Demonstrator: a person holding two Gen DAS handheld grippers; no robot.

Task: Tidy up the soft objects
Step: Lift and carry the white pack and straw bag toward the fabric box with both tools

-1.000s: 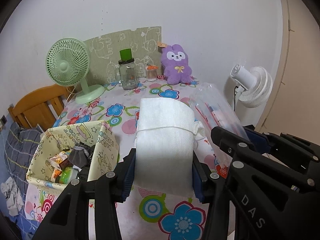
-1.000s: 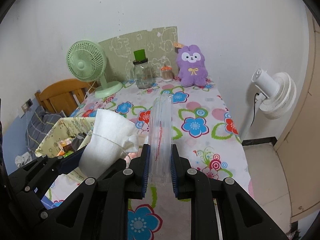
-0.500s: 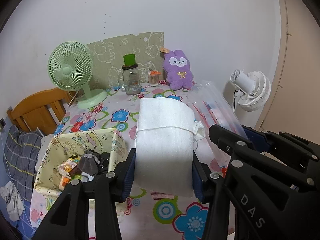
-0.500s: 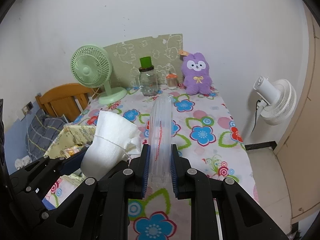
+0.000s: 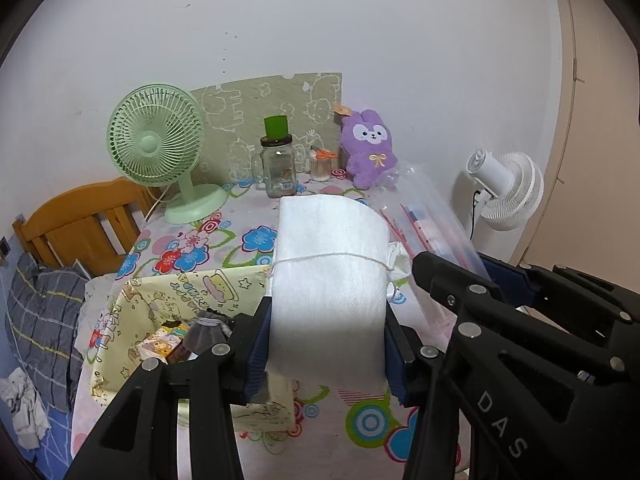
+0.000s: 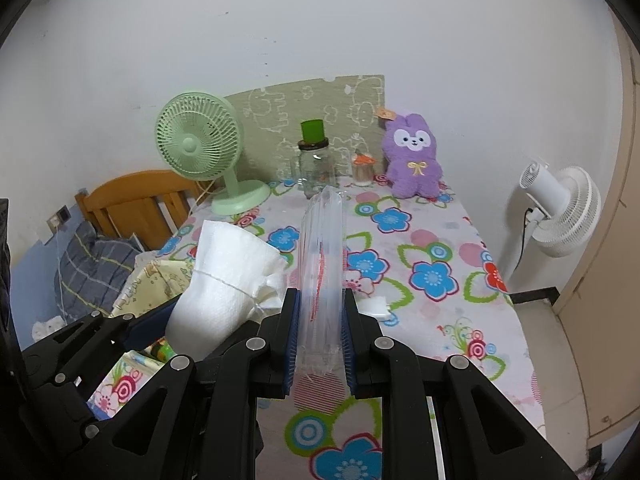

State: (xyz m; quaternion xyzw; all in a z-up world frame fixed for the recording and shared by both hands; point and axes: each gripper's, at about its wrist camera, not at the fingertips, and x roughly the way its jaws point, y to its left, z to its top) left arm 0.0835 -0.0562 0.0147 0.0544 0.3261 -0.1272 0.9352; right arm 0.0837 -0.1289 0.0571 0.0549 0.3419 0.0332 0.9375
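My left gripper (image 5: 326,350) is shut on a white roll of soft foam sheet (image 5: 330,280) tied with string, held above the flowered table. The same roll (image 6: 228,276) shows at the left of the right wrist view. My right gripper (image 6: 320,340) is shut on a clear plastic bag (image 6: 323,264), seen edge-on and standing up between the pads. That bag (image 5: 428,220) hangs to the right of the roll in the left wrist view. A purple plush rabbit (image 5: 370,146) sits at the table's far end.
A yellow patterned fabric bin (image 5: 132,316) with small items stands below and left of the roll. A green desk fan (image 5: 156,148), a glass jar (image 5: 278,168) and a small swab pot (image 5: 322,164) line the back. A white floor fan (image 6: 560,208) stands right; a wooden chair (image 5: 84,216) left.
Both grippers have risen and drawn back from the table together, each keeping its hold. The fan, jar and plush now look farther away and more of the bin shows.
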